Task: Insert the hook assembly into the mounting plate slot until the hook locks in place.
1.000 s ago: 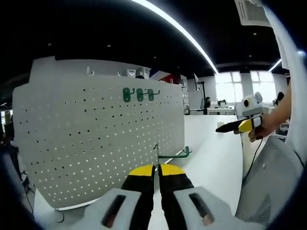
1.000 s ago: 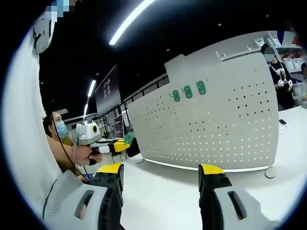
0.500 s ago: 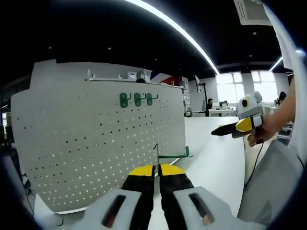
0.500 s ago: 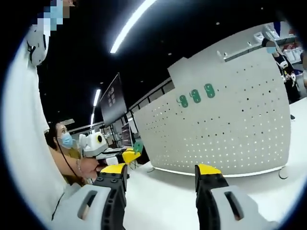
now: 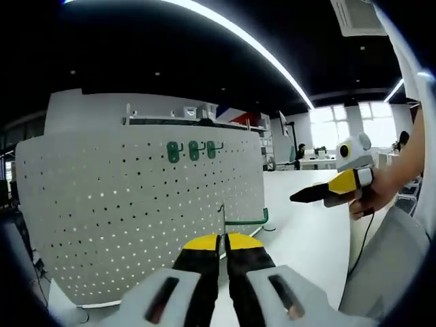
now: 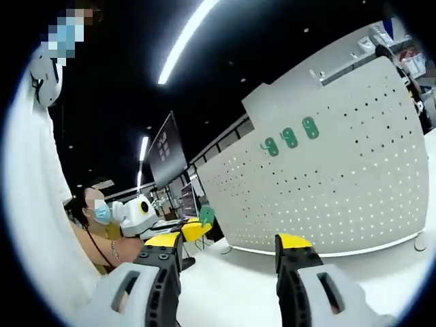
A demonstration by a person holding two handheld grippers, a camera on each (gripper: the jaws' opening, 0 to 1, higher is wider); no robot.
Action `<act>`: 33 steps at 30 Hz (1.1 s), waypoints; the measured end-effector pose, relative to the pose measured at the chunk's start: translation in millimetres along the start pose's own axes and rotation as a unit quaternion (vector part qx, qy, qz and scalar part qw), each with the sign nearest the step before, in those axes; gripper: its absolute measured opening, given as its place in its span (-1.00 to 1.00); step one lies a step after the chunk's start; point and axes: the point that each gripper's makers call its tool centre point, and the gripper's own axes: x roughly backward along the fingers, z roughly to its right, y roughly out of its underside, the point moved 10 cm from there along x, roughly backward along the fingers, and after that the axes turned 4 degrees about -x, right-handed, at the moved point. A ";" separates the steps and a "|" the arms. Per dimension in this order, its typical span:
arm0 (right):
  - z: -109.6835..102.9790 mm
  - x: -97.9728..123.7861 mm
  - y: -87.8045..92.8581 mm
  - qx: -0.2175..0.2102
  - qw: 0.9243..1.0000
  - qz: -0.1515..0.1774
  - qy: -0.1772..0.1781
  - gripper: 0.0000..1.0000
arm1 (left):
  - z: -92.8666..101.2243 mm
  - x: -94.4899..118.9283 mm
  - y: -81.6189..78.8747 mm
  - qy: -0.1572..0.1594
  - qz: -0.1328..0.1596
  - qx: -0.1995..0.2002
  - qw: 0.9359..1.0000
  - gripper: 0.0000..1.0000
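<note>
A white pegboard mounting plate (image 5: 122,204) stands upright on the table, with three green hooks (image 5: 194,150) mounted near its top. My left gripper (image 5: 223,240) is shut on a green hook assembly (image 5: 248,221); its wire stem rises from the jaws and its green arm points right, in front of the board's lower right corner. My right gripper (image 5: 300,196) hovers at the right, held by a hand, apart from the board. In the right gripper view my right gripper (image 6: 227,244) is open with nothing in it, facing the pegboard (image 6: 340,197) and its mounted hooks (image 6: 289,138). The left gripper (image 6: 192,229) holds the green hook (image 6: 206,216) at the left.
The white table (image 5: 306,245) runs off to the right of the board. A masked person (image 6: 95,214) sits at the left, under a dark screen (image 6: 163,153). A white sleeve (image 6: 41,225) lines the left edge.
In the right gripper view the left gripper with the hook has come nearer the board's left end. In the left gripper view the right gripper has drifted left and slightly down.
</note>
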 end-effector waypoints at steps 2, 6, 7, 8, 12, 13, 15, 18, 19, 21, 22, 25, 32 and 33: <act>-0.7 -4.3 -0.4 -0.002 1.000 0.001 -0.003 0.04 | 0.6 -0.5 -1.4 -0.001 0.000 -0.003 1.000 -0.95; -2.3 -11.4 -0.8 -0.006 1.000 0.003 -0.009 0.02 | 2.0 -1.8 -3.8 -0.002 0.002 -0.004 1.000 -0.95; -2.7 -13.7 -0.5 -0.007 1.000 0.003 -0.011 0.02 | 2.6 -2.3 -4.3 -0.002 0.003 -0.005 1.000 -0.95; -3.3 -15.1 -0.3 -0.009 1.000 0.004 -0.014 0.02 | 3.4 -2.8 -4.7 -0.001 0.004 -0.006 1.000 -0.95; -5.3 -21.3 1.5 -0.018 1.000 0.006 -0.019 -0.02 | 5.3 -4.2 -5.9 0.001 0.003 -0.010 1.000 -0.95; -6.0 -22.5 1.5 -0.019 1.000 0.007 -0.020 -0.02 | 5.4 -4.3 -6.2 0.000 0.004 -0.009 1.000 -0.95; -7.9 -25.6 1.5 -0.023 0.999 0.009 -0.023 -0.05 | 5.4 -4.7 -7.2 -0.002 0.006 -0.007 1.000 -0.95; -10.1 -30.1 1.7 -0.027 0.999 0.012 -0.027 -0.07 | 5.4 -5.5 -8.8 -0.005 0.008 -0.005 1.000 -0.95; -10.5 -31.6 1.8 -0.028 0.999 0.013 -0.028 -0.08 | 5.4 -5.7 -9.3 -0.006 0.009 -0.006 1.000 -0.95; -11.2 -35.2 1.9 -0.031 0.999 0.015 -0.029 -0.10 | 5.9 -6.2 -9.8 -0.006 0.009 -0.002 1.000 -0.95; -11.4 -37.4 1.9 -0.033 0.999 0.017 -0.030 -0.11 | 6.4 -6.5 -10.2 -0.006 0.010 -0.002 1.000 -0.95; -11.8 -42.2 1.6 -0.041 0.998 0.022 -0.031 -0.13 | 8.2 -6.9 -11.6 -0.006 0.013 0.001 1.000 -0.95; -16.5 -54.2 1.2 -0.046 0.998 0.027 -0.040 -0.22 | 10.2 -8.5 -12.7 -0.013 0.014 0.004 1.000 -0.95; -16.5 -55.1 1.5 -0.046 0.998 0.027 -0.040 -0.24 | 10.3 -8.6 -12.8 -0.013 0.014 0.005 1.000 -0.95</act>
